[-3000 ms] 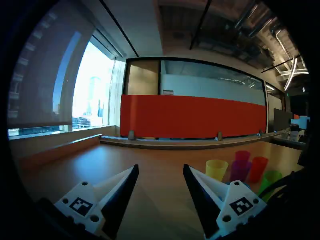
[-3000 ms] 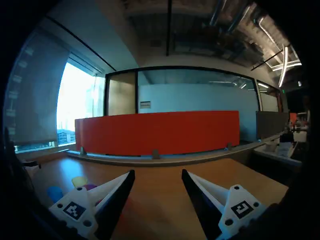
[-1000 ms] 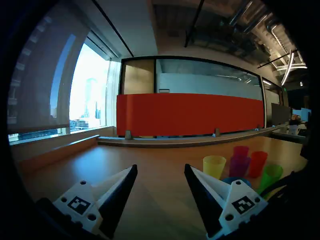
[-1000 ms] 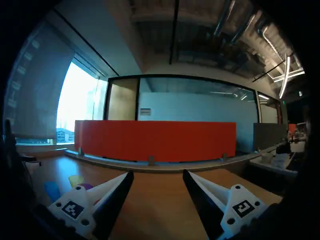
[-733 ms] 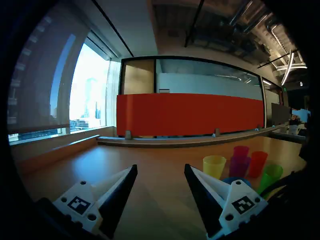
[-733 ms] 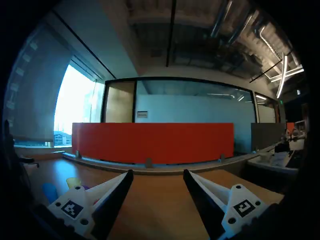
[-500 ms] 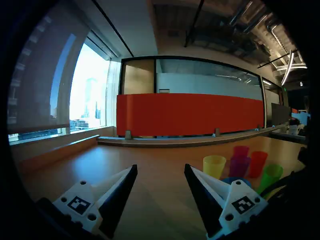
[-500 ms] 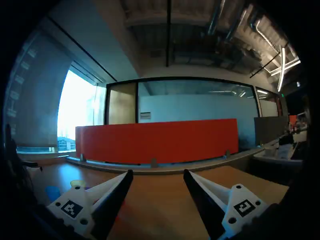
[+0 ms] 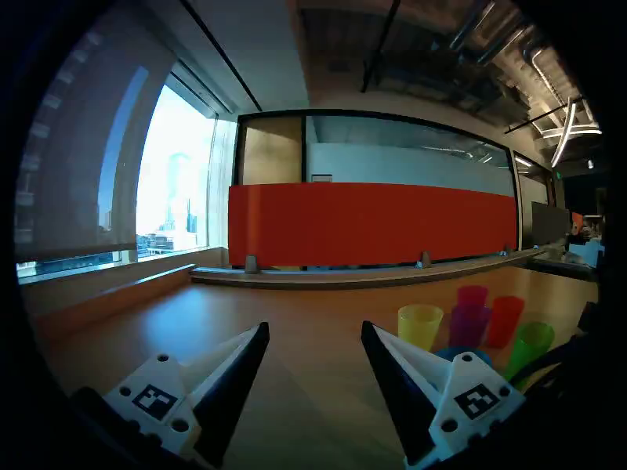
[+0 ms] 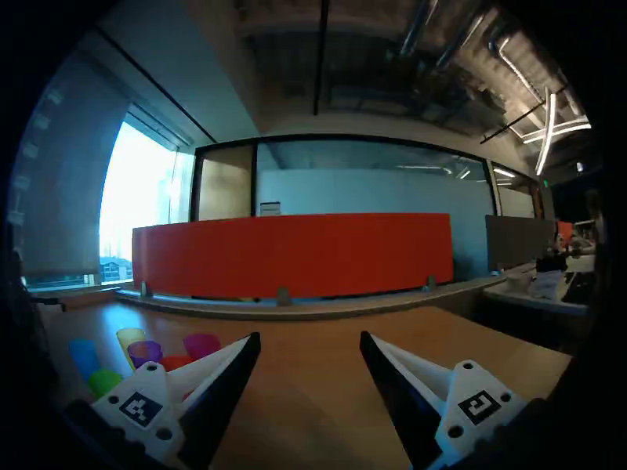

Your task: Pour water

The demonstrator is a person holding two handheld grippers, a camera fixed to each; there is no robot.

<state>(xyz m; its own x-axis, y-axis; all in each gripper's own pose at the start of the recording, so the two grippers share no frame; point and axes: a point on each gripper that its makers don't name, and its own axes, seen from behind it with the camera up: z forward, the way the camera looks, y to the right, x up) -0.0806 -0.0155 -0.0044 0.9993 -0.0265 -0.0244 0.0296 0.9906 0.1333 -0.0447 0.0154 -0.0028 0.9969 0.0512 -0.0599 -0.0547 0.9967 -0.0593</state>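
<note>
Wooden table [image 9: 298,313] holds six coloured cups [image 9: 469,330], clustered together.

1. A yellow cup [image 9: 420,325] of translucent plastic stands upright on the wooden table [image 9: 313,313], at the left edge of a tight cluster low on the right of the left gripper view.
2. A pink cup [image 9: 472,296] sits farthest back, a purple cup [image 9: 469,327] directly before it, a red cup [image 9: 505,319] just beside both.
3. A green cup [image 9: 531,343] stands nearest on the right; a blue cup [image 9: 454,354] shows little more than its rim.
4. All six stand mouth up; whether any holds water cannot be told.
5. In the right gripper view the cluster lies at lower left.
</note>
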